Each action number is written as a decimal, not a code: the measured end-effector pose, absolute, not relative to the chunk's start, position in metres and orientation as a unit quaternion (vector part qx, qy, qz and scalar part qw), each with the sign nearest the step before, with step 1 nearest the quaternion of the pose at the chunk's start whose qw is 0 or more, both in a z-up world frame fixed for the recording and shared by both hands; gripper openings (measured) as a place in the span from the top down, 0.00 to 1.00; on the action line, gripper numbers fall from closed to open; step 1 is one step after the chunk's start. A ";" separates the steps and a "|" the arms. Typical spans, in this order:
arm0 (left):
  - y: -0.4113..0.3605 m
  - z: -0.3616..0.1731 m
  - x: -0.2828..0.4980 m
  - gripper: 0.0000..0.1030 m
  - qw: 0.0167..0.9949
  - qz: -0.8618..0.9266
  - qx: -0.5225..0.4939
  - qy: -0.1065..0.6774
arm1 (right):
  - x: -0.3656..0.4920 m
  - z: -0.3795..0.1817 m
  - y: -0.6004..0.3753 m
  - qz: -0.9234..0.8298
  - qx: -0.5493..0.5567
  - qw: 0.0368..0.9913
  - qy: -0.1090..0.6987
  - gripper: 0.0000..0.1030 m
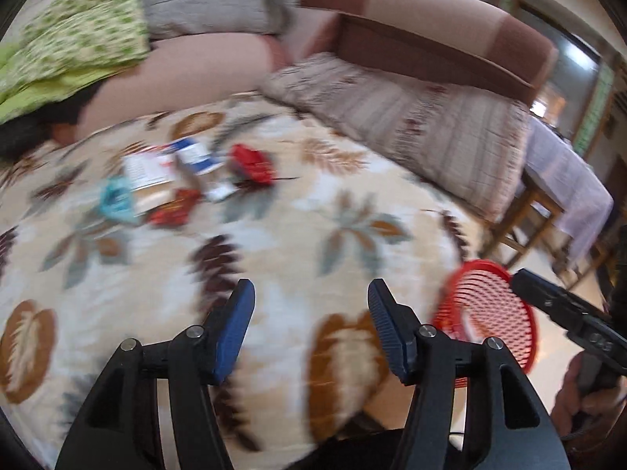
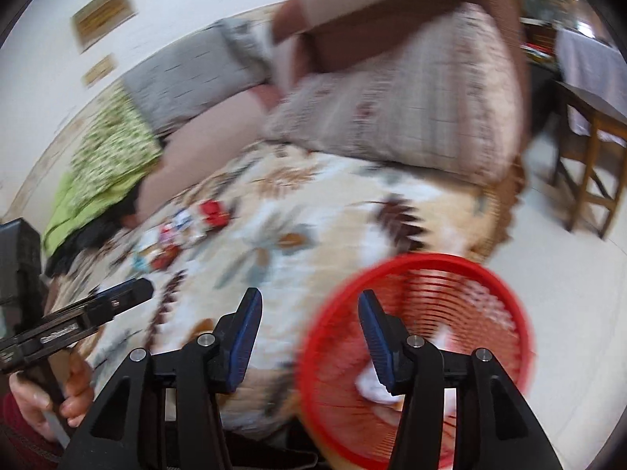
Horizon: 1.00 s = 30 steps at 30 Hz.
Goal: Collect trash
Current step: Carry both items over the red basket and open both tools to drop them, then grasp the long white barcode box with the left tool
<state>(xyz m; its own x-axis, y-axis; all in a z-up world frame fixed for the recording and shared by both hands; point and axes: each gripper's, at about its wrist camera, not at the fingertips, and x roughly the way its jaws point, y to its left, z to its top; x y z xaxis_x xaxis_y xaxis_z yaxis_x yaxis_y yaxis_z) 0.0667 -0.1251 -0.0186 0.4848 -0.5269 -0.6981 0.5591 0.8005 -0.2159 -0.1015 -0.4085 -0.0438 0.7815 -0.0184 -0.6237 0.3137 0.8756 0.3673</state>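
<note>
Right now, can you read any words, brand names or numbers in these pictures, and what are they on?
None can be read.
Wrappers on the leaf-print blanket: print on the white and blue ones, too blurred.
Right gripper: pale marking on its black body, unreadable.
Left gripper: pale lettering along its side, too smeared.
Two framed plaques on the wall: lines of text, too blurred.
Red basket: no text seen.
</note>
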 end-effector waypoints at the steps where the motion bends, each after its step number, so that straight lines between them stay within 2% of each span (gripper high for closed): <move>1: -0.114 -0.021 0.071 0.43 0.863 -0.305 0.016 0.402 | -0.093 -0.042 -0.398 -0.077 0.226 0.917 0.319 0.47; 9: -0.026 -0.040 0.117 0.43 0.879 -0.203 -0.039 0.429 | -0.035 -0.036 -0.328 0.002 0.190 0.921 0.339 0.47; 16: 0.019 -0.050 0.169 0.43 0.874 -0.156 -0.108 0.448 | 0.003 -0.036 -0.285 0.045 0.155 0.917 0.366 0.46; 21: 0.010 -0.039 0.212 0.43 0.861 -0.174 -0.143 0.456 | 0.032 -0.031 -0.270 0.055 0.148 0.915 0.373 0.43; 25: -0.020 -0.026 0.254 0.43 0.864 -0.180 -0.128 0.452 | 0.062 -0.030 -0.269 0.049 0.176 0.911 0.370 0.43; 30: -0.048 -0.044 0.312 0.43 0.851 -0.160 -0.101 0.489 | 0.088 -0.035 -0.263 0.023 0.186 0.919 0.348 0.43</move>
